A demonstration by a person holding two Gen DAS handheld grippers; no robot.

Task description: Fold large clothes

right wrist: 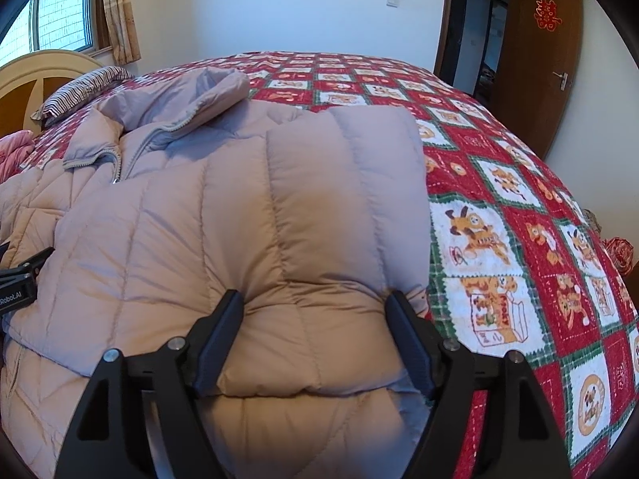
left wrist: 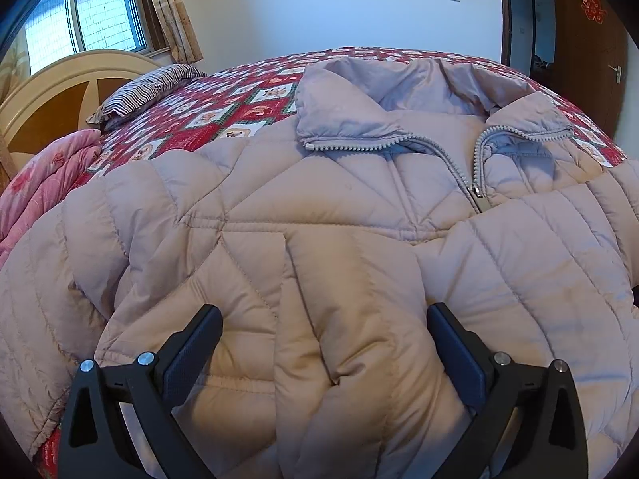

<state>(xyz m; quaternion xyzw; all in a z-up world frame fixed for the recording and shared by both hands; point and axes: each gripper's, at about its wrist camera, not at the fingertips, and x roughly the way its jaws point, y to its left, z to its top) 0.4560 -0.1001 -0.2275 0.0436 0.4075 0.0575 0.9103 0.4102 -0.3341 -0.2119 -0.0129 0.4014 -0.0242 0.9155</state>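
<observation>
A large pale pink quilted puffer jacket (left wrist: 319,207) lies front-up on the bed, collar and half-open zip toward the far side. Both sleeves are folded in over the chest. My left gripper (left wrist: 325,319) is open, its jaws wide apart on either side of the left sleeve's cuff end, which bulges between them. My right gripper (right wrist: 315,303) is open too, straddling the folded right sleeve (right wrist: 279,219) near the jacket's right edge. Part of the left gripper's body shows at the left edge of the right wrist view (right wrist: 20,279).
The bed has a red, white and green patterned quilt (right wrist: 519,239). A striped pillow (left wrist: 147,92) and a wooden headboard (left wrist: 52,92) are at the far left, a pink blanket (left wrist: 44,179) beside the jacket. A brown door (right wrist: 535,60) stands at the right.
</observation>
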